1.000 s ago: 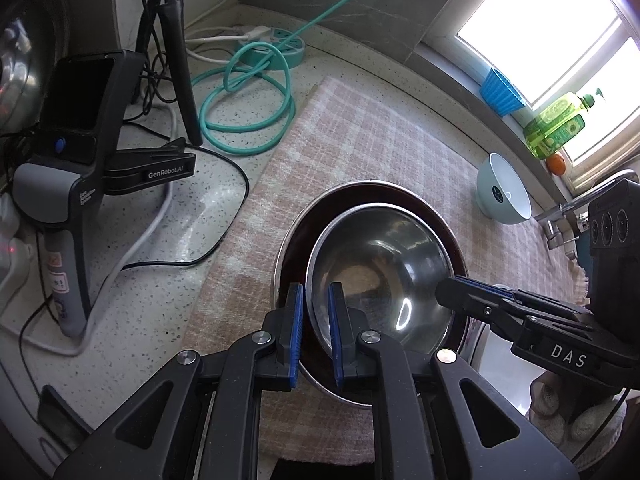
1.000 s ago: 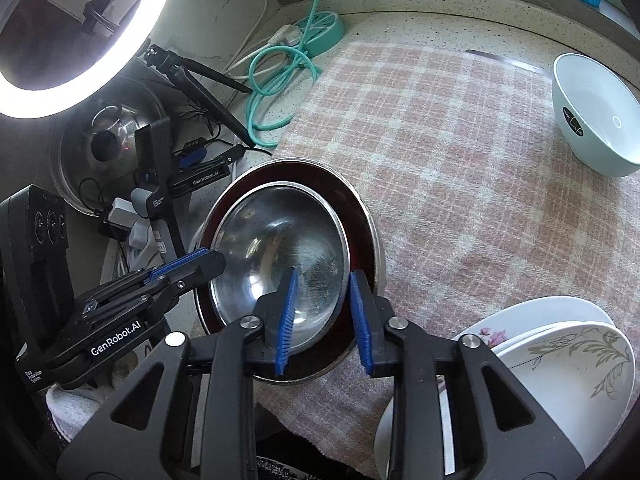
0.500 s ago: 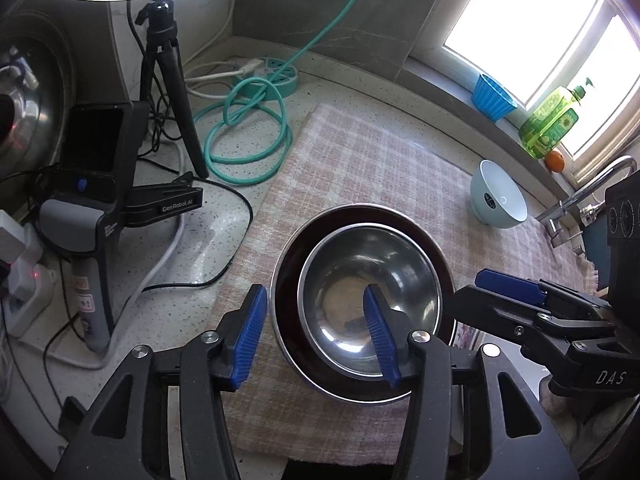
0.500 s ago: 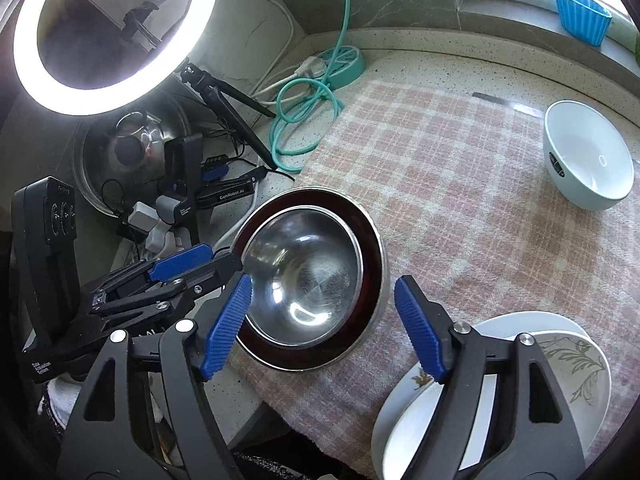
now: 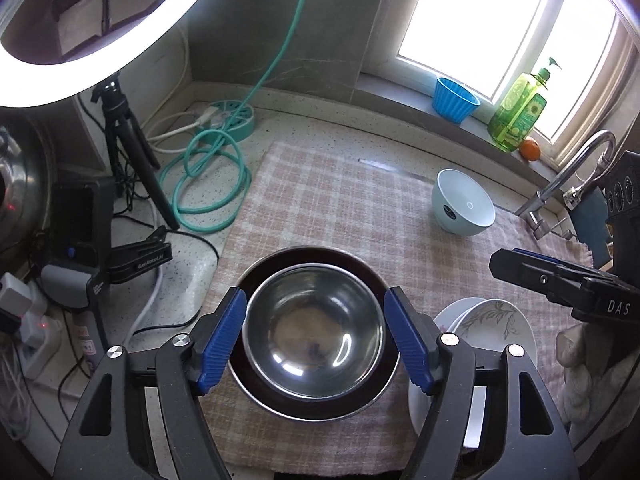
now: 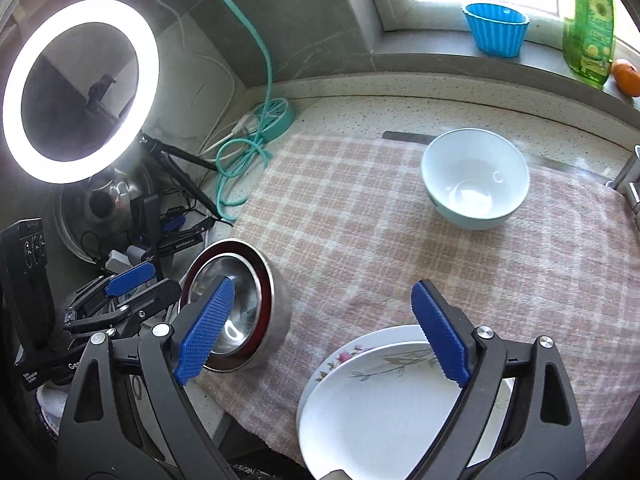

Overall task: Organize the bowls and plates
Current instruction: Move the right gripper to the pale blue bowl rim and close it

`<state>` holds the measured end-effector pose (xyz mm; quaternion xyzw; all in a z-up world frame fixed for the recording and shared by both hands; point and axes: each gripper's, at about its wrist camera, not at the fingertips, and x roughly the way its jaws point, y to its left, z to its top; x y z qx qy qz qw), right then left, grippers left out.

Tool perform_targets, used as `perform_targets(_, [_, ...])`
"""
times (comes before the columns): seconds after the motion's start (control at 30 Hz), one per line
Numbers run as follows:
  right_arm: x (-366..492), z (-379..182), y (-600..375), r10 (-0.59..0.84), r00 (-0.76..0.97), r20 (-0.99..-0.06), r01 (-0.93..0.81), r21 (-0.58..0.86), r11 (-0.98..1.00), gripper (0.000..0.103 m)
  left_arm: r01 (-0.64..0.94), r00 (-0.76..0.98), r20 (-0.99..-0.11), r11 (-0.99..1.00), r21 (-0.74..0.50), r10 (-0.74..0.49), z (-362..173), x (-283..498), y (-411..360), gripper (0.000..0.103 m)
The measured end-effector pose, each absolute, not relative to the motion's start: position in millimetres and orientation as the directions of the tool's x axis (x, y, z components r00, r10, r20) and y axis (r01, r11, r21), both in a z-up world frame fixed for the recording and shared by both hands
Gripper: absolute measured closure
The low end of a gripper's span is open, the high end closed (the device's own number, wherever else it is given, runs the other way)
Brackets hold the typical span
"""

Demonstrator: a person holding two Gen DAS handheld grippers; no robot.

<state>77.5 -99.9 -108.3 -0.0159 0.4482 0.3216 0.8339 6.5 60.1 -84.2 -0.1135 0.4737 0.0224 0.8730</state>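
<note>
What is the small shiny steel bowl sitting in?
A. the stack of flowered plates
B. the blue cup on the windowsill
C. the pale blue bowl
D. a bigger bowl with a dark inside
D: the steel bowl is nested inside the larger dark-lined bowl on the checked cloth, apart from the other dishes.

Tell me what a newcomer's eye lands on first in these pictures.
First, the glowing ring light at upper left, beside the wall. Next, the steel bowl nested in a dark-rimmed bowl on the checked cloth, framed by the left gripper with its jaws opening. Then the pale blue bowl standing alone further back.
</note>
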Motion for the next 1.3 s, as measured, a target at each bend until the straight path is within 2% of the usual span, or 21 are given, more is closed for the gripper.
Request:
perform_targets(0.4, [126, -91, -178, 0.451, 0.493, -0.744, -0.407, 0.261, 0.876, 0.011, -0.043, 0.545, -0.823, 0.975, -0.219, -0.161, -76, 52, 25, 0.031])
perform_targets(0.67, [168, -95, -210, 0.448, 0.492, -0.747, -0.329, 0.317, 0.889, 0.011, 0.002, 0.519, -0.824, 0.964, -0.266, -0.228, -78, 101, -1, 0.032])
perform_targets(1.03, [216, -114, -209, 0.483, 0.427, -0.764, -0.305, 0.381, 0.873, 0.011, -0.019, 0.424, -0.855, 0.941, -0.338, -0.298, -112, 169, -35, 0.034])
perform_targets(1.13, [227, -123, -205, 0.506, 0.391, -0.769, -0.302, 0.412, 0.860, 0.011, -0.036, 0.399, -0.861, 0.933, -0.358, -0.315, -122, 182, -39, 0.039])
perform_targets(1.3, [241, -140, -203, 0.520, 0.347, -0.781, -0.273, 0.446, 0.852, 0.024, -0.053, 0.365, -0.875, 0.932, -0.360, -0.317, -138, 196, -44, 0.053])
